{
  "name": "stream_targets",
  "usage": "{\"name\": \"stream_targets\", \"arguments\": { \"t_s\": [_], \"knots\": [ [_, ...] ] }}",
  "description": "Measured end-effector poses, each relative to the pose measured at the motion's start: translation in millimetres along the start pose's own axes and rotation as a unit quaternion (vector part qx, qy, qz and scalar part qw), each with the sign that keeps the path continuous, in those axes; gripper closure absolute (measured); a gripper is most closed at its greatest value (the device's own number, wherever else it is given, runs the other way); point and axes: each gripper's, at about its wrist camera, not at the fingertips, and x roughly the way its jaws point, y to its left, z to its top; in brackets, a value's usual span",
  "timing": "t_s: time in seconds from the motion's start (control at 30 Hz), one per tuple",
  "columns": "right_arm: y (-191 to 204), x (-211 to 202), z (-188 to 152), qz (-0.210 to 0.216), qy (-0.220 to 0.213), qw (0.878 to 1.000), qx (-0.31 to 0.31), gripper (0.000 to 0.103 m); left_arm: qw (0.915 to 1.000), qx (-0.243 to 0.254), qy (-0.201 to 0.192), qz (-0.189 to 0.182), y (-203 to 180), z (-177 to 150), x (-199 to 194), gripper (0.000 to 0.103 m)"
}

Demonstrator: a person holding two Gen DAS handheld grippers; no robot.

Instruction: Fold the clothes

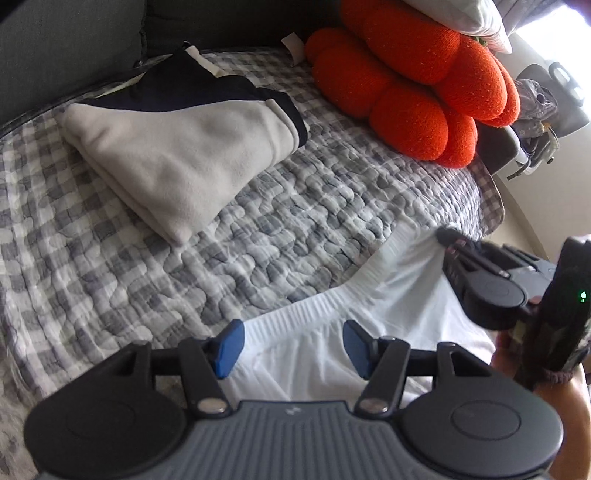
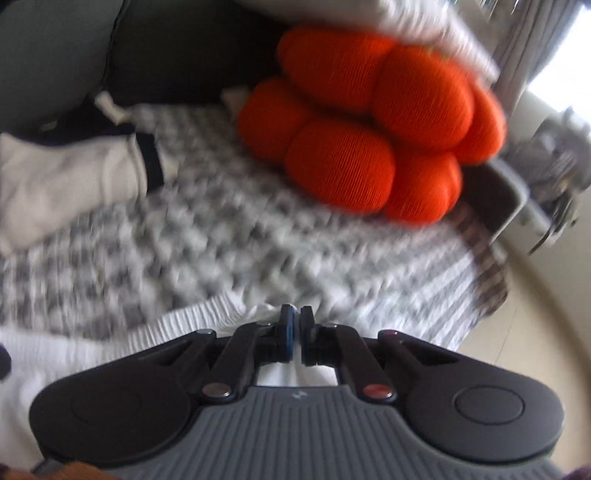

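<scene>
Left wrist view showed your left hand-held gripper (image 1: 291, 347) with its two blue pads (image 1: 227, 347) apart, hovering over the ribbed waistband of one white garment (image 1: 399, 302) that lay on the near edge of the checked quilt (image 1: 258, 229); no pad pressed the cloth. Your right hand-held gripper (image 1: 448, 240) was at the right, its two fingers drawn together and clamped on the far corner of that same waistband. Right wrist view, blurred, confirmed it: your right hand-held gripper (image 2: 295, 332) was pinched on the white garment (image 2: 207, 314) with a sliver of cloth between the pads. One folded beige and navy garment (image 1: 184, 147) rested well apart toward the back left. One orange knotted cushion (image 1: 406, 85) sat at the back right under one white pillow (image 1: 461, 14).
</scene>
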Motion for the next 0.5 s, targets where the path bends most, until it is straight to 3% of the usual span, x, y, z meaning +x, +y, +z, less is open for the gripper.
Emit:
{"name": "stream_targets", "arguments": {
  "t_s": [0.2, 0.37, 0.43, 0.5],
  "knots": [
    [11, 35, -18, -0.055, 0.010, 0.998, -0.026, 0.100, 1.0000, -0.005, -0.001, 0.006, 4, 1, -1, 0.043],
    [8, 37, -23, -0.060, -0.006, 0.998, -0.001, 0.095, 0.9999, -0.015, 0.000, 0.004, 7, 3, 0, 0.043],
    [5, 34, -22, -0.052, -0.007, 0.999, 0.008, 0.085, 0.9999, -0.013, 0.002, 0.002, 6, 2, 1, 0.043],
    [-4, 23, -20, -0.049, -0.023, 0.998, 0.038, 0.056, 0.9999, -0.008, 0.005, 0.002, 4, 1, 1, 0.042]
  ]
}}
